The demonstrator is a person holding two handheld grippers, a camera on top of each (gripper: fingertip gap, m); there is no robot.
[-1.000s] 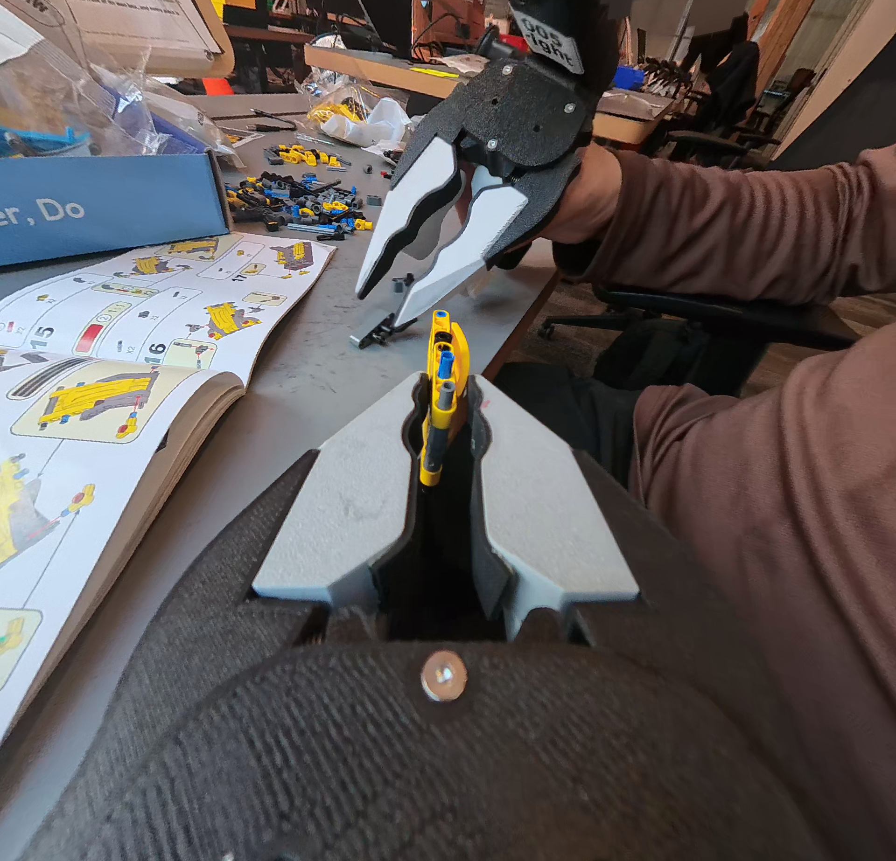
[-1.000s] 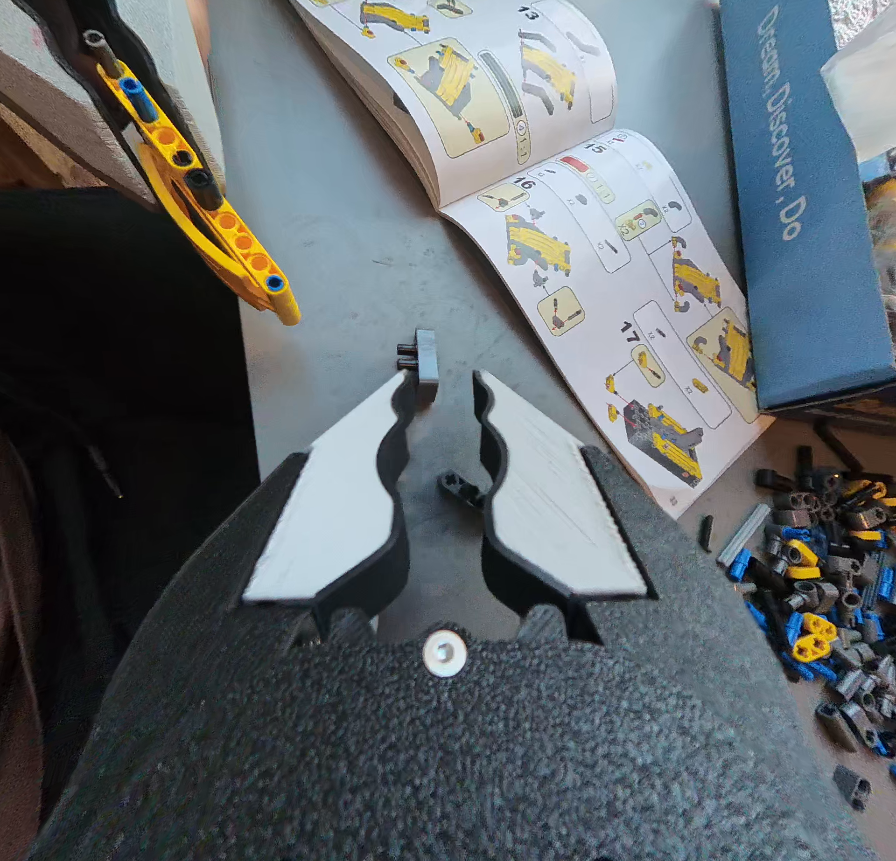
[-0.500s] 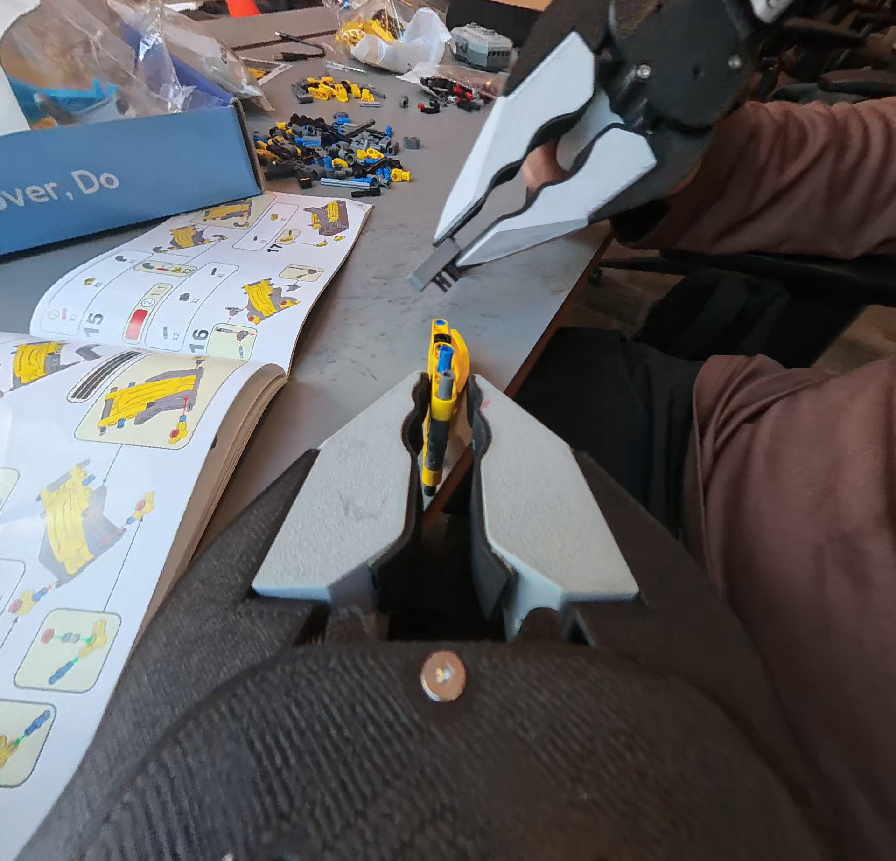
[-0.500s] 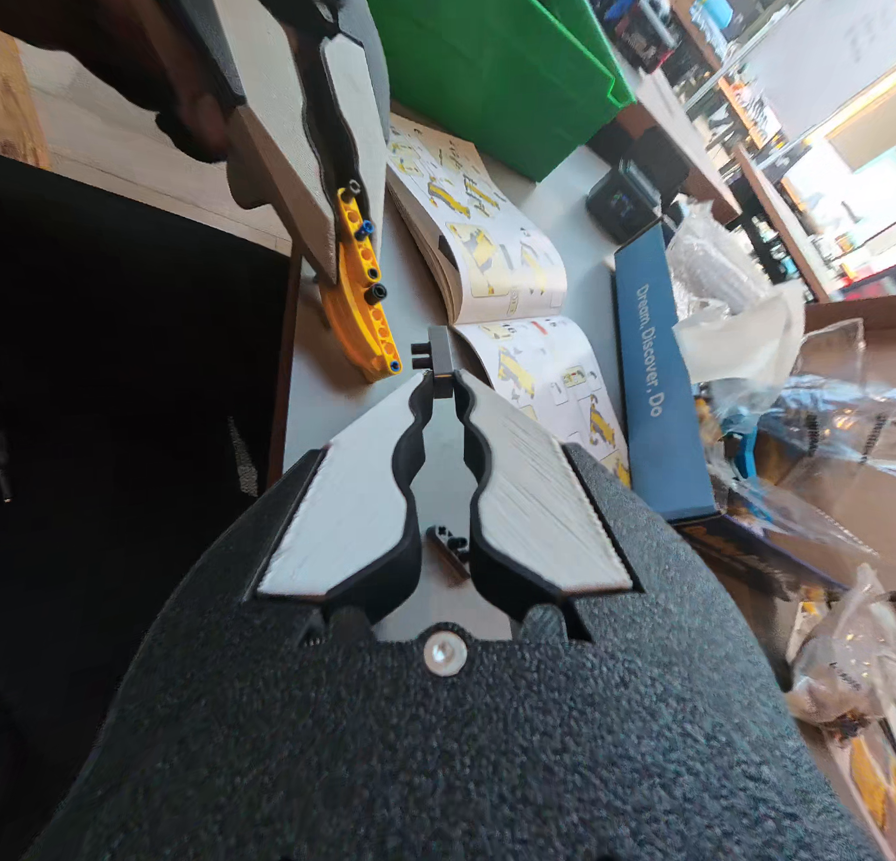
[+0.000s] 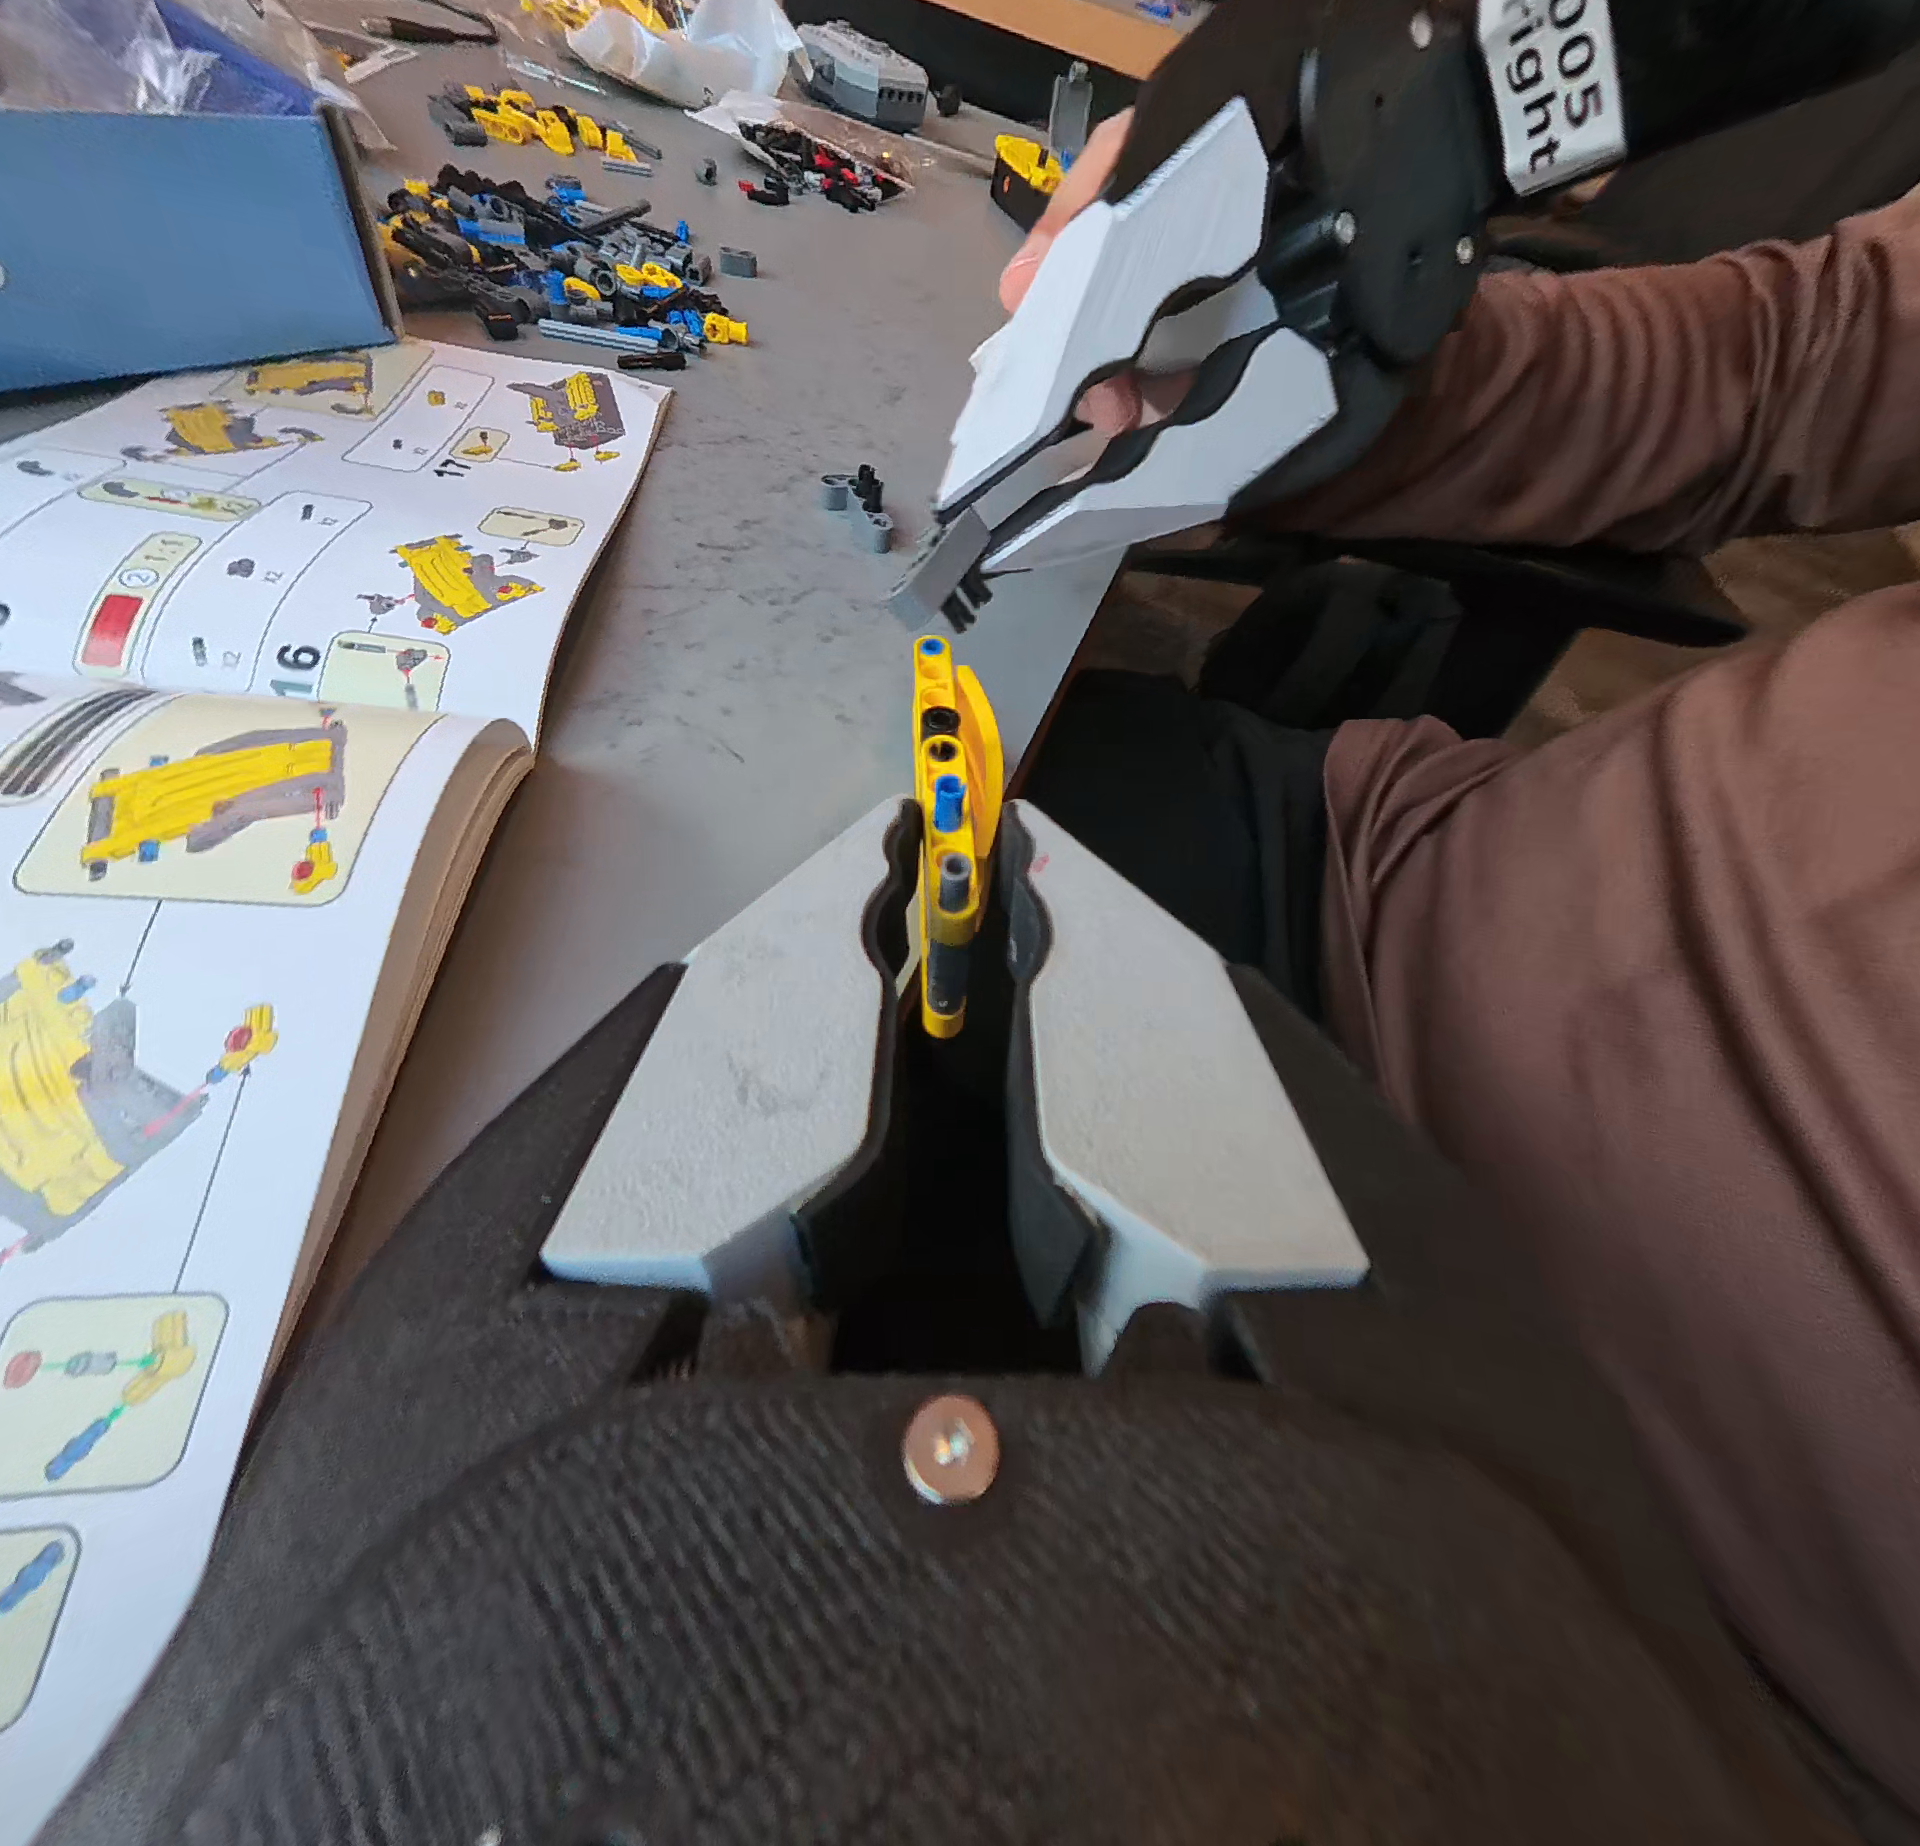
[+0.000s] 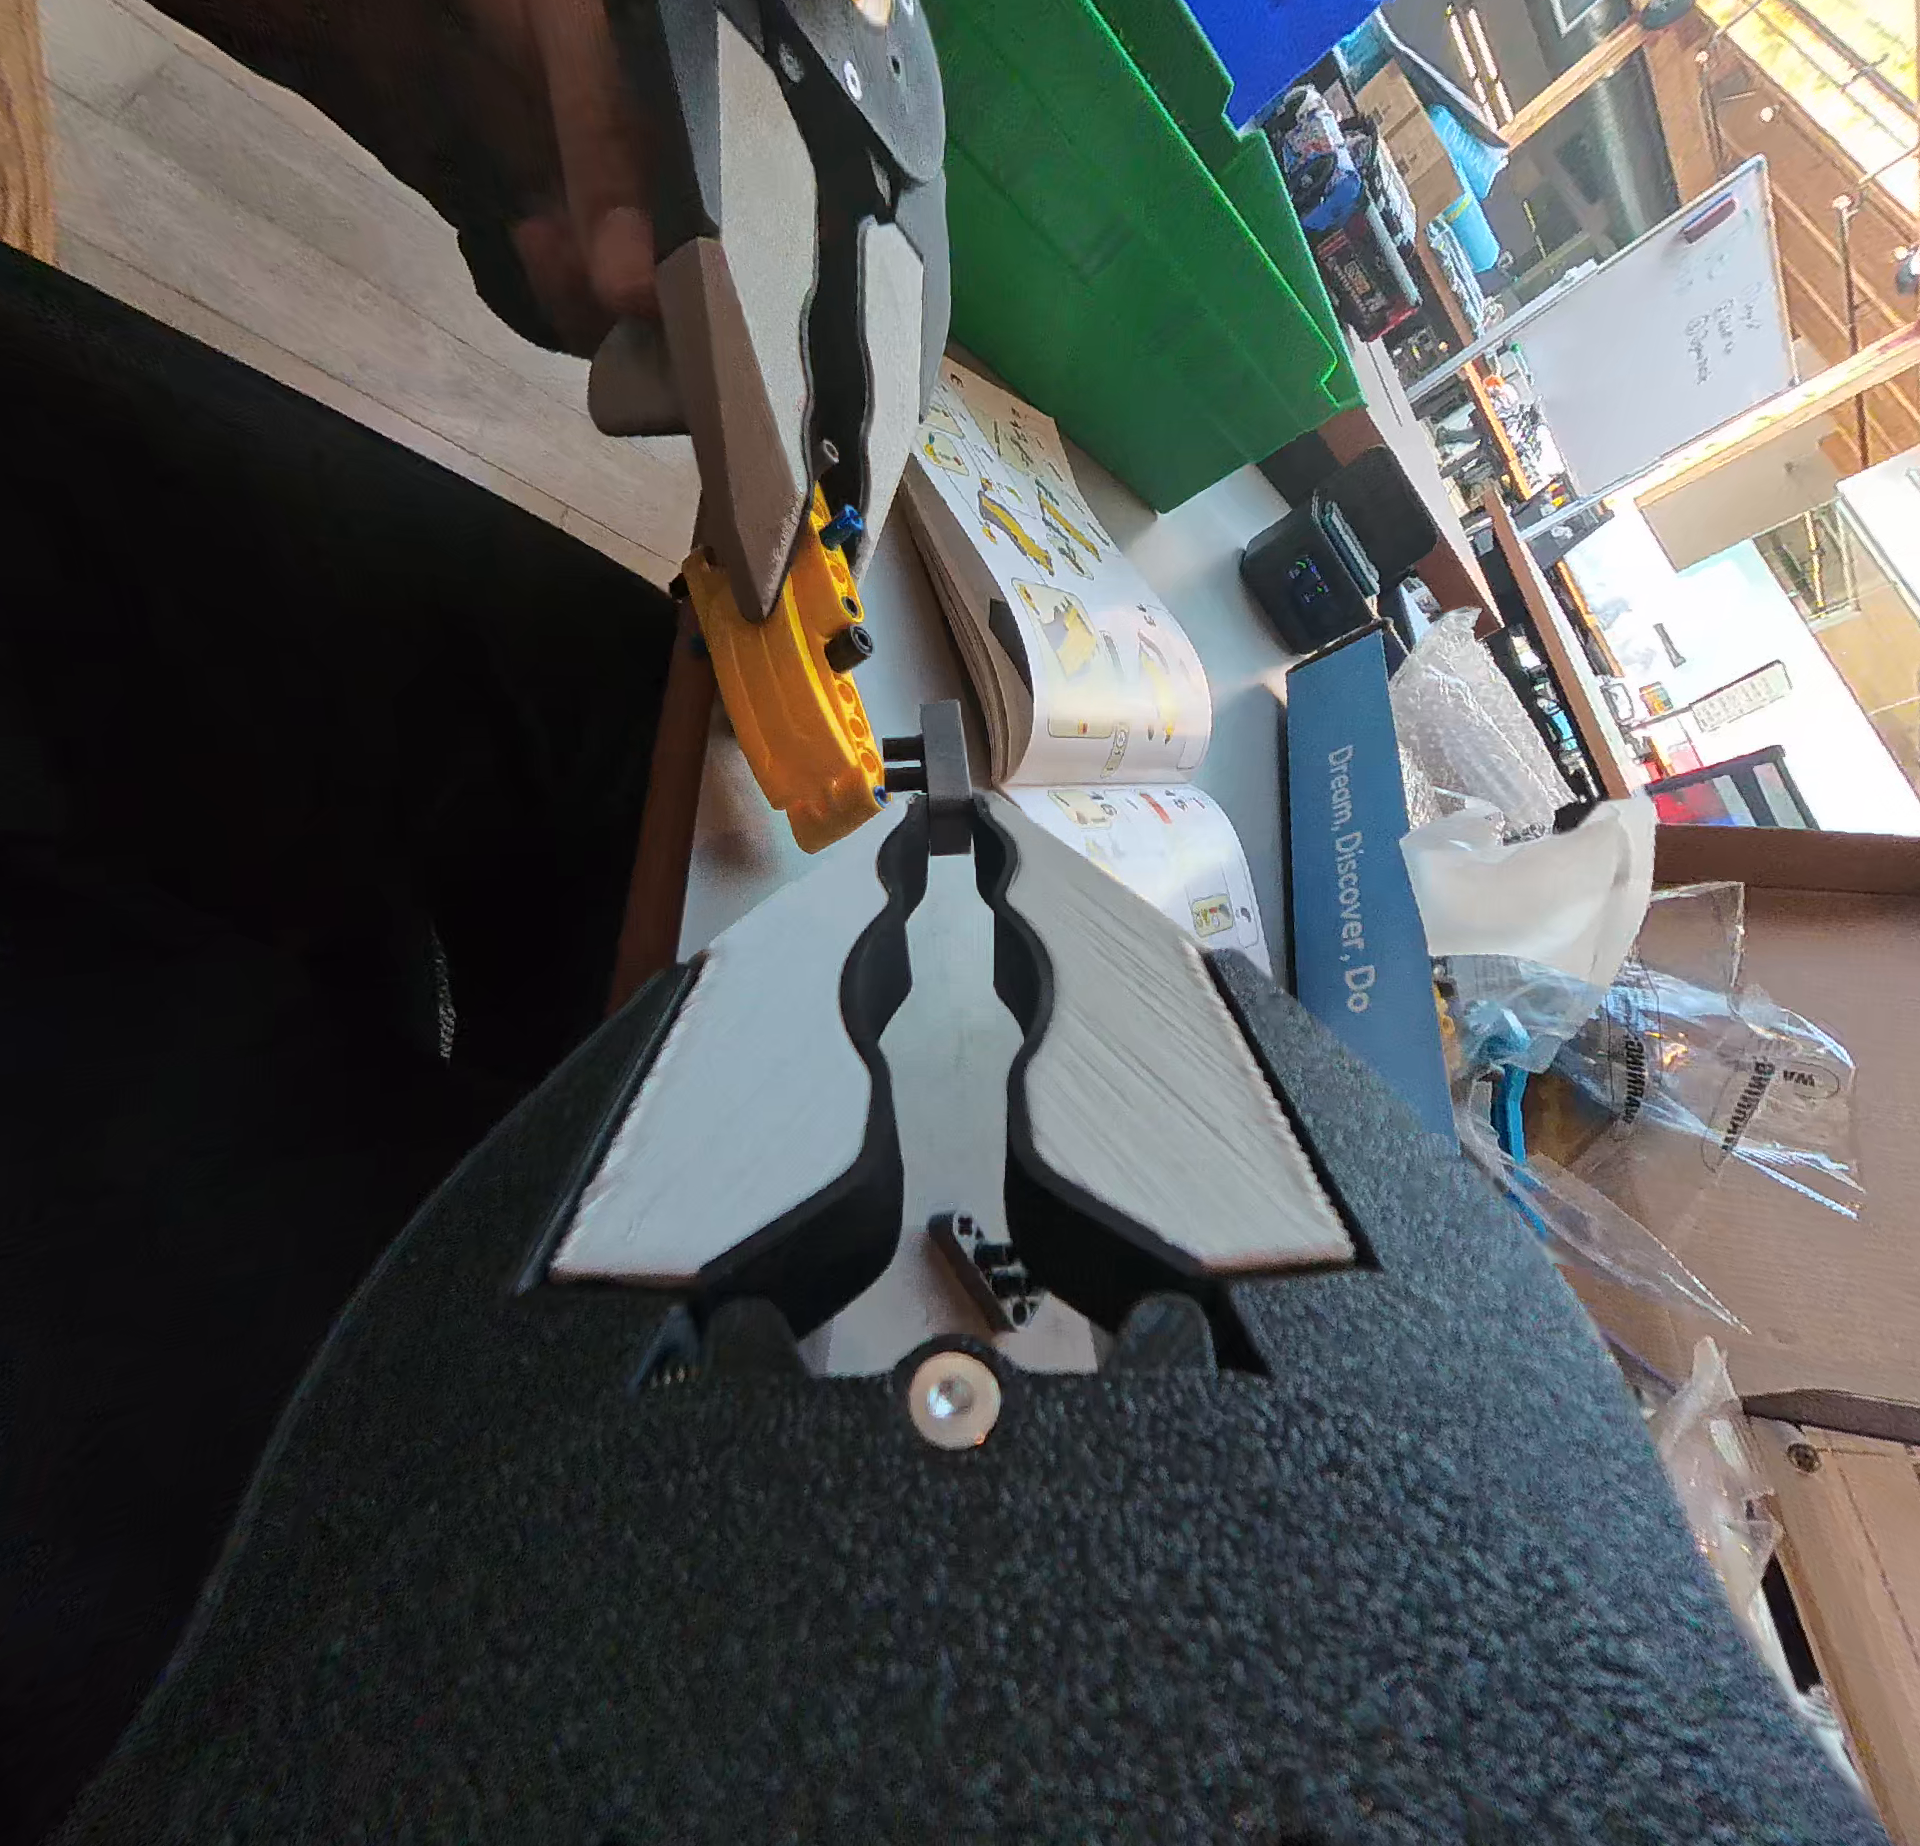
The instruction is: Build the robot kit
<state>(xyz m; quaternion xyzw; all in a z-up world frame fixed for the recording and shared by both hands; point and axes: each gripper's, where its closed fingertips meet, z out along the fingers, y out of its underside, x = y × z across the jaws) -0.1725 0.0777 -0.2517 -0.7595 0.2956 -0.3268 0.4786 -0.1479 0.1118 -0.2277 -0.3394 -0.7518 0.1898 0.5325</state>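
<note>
Left tool (image 5: 951,840): clamped on a yellow beam assembly (image 5: 951,757).
Right tool (image 6: 948,825): pinching a grey pinned brick (image 6: 948,757), just beside the assembly.
Table (image 5: 748,570): open instruction booklet (image 5: 260,570).

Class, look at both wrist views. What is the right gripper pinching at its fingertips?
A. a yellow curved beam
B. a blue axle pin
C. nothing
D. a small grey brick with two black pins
D: the right gripper is shut on a small grey brick whose black pins point toward the yellow curved beam held by the left gripper.
</note>
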